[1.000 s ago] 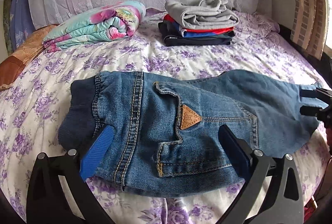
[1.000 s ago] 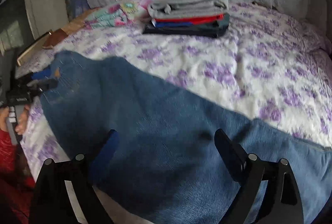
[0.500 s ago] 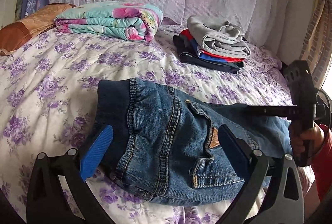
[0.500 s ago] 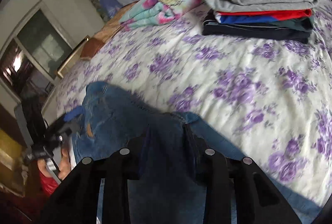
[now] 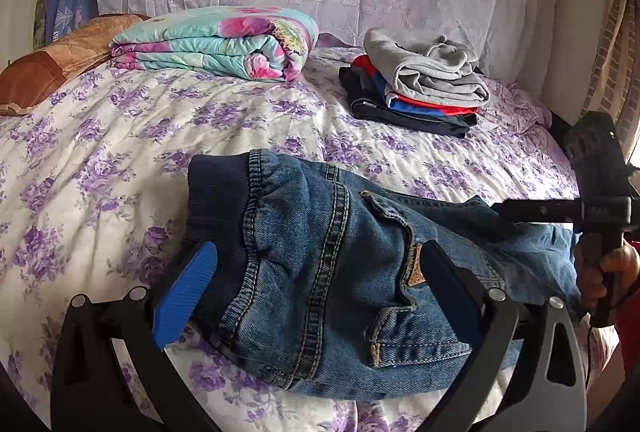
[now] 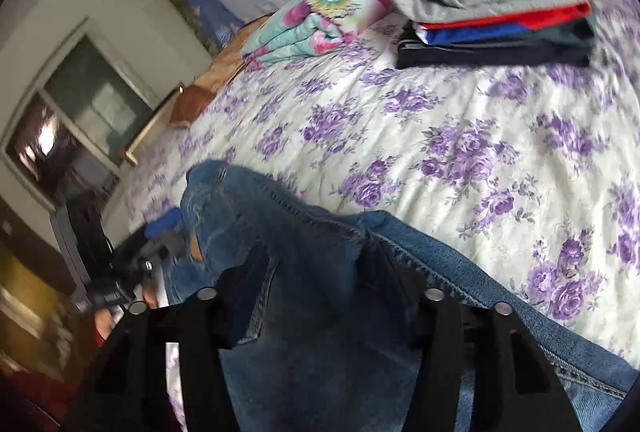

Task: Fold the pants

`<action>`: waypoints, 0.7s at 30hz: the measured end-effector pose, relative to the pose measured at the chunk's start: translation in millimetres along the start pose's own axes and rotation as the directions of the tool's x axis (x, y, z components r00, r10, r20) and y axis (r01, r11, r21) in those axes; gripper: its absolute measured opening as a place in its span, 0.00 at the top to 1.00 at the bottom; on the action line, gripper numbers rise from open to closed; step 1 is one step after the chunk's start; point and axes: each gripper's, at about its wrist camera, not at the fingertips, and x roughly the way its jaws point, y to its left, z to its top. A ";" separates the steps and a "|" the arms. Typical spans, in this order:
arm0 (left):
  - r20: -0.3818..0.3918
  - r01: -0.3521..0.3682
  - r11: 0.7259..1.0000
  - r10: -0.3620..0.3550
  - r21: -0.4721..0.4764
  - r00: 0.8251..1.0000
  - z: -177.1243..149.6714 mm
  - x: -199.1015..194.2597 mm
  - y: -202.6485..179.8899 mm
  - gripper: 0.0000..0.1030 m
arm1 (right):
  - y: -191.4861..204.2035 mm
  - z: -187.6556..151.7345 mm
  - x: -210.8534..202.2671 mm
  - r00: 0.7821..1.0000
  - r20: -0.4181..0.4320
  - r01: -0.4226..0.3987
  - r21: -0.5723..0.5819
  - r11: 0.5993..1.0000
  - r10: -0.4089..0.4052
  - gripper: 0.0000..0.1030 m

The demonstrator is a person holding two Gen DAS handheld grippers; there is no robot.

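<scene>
Denim (image 6: 304, 272) bunches, hiding right hand-held gripper (image 6: 316, 284) fingertips.

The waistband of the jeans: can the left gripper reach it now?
Probably yes. The left gripper is open, its fingers either side of the jeans, and the waistband lies just ahead, uncovered.

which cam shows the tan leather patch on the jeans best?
Left wrist view: the tan leather patch sits sharp and near centre on the jeans, partly behind a black finger. Right wrist view shows only a small blurred tan sliver far left.
</scene>
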 end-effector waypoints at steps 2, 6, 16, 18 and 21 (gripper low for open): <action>0.000 0.002 1.000 -0.002 -0.001 1.000 0.0 0.1 0.3 0.04 | -12.6 2.8 3.2 1.000 -0.013 0.004 0.051 0.999 -0.004 0.72; 0.000 0.002 1.000 -0.002 -0.001 1.000 0.0 0.3 0.2 0.04 | -2.6 2.0 15.0 0.998 -0.060 0.006 -0.009 1.000 -0.007 0.74; -0.012 -0.029 0.999 0.029 0.028 1.000 -0.4 3.3 -4.0 0.04 | -11.1 27.4 45.2 0.987 -0.046 0.151 -0.110 0.982 -0.157 0.82; -0.016 -0.049 0.998 0.050 0.042 0.999 -1.3 4.1 -6.0 0.04 | -12.5 27.2 29.2 0.988 -0.003 0.154 -0.073 0.985 -0.154 0.76; -0.017 -0.052 0.998 0.053 0.044 0.998 -1.5 4.1 -6.2 0.04 | 17.8 15.8 -3.7 0.954 0.139 0.286 -0.177 0.942 -0.264 0.76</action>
